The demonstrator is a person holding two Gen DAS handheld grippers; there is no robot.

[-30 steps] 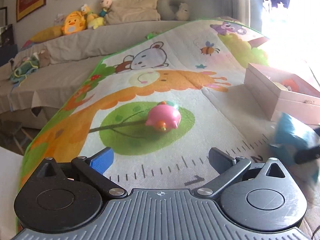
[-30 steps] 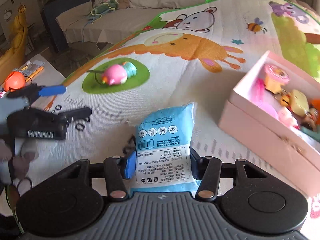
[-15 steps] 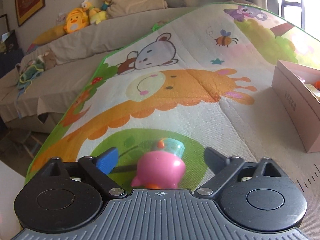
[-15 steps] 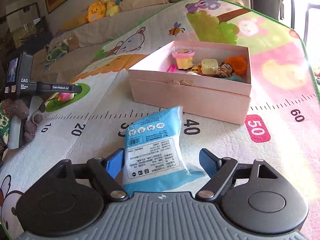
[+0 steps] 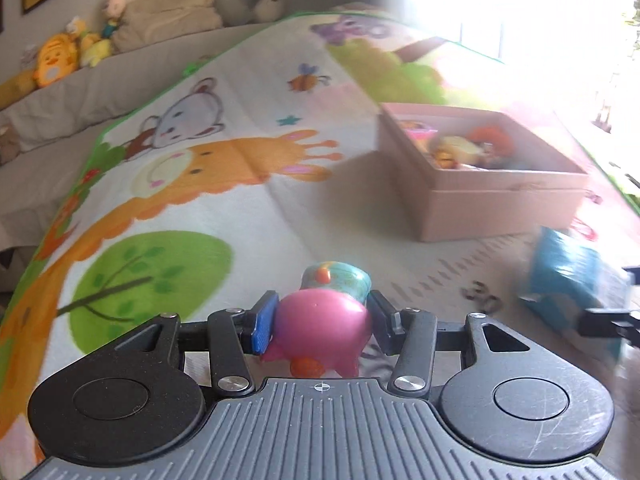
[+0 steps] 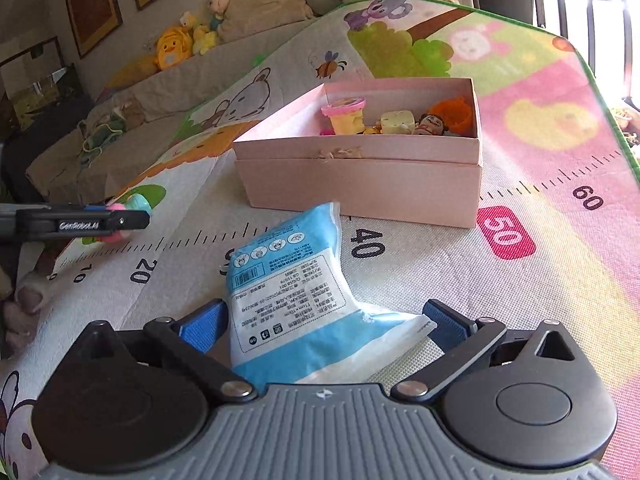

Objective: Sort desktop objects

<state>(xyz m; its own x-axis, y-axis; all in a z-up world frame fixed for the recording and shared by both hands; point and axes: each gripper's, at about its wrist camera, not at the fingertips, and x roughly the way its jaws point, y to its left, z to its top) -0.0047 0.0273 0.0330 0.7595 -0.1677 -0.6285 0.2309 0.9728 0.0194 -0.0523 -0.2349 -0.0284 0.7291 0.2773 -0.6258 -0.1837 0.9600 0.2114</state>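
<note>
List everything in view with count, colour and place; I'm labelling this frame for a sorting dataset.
pig toy: one, pink with a teal part, between the left gripper's pads
tissue pack: one, blue and white, on the mat between the right gripper's open fingers
box: one, pale pink, open, on the mat beyond the pack
small toys: several, pink, yellow, orange, inside the box
play mat: one, cartoon animals and a printed ruler, under everything
plush toys: several, mostly yellow, on the covered sofa behind
left gripper: black, closed on the pig toy
right gripper: black, blue pads, open, jaws just widened off the pack
</note>
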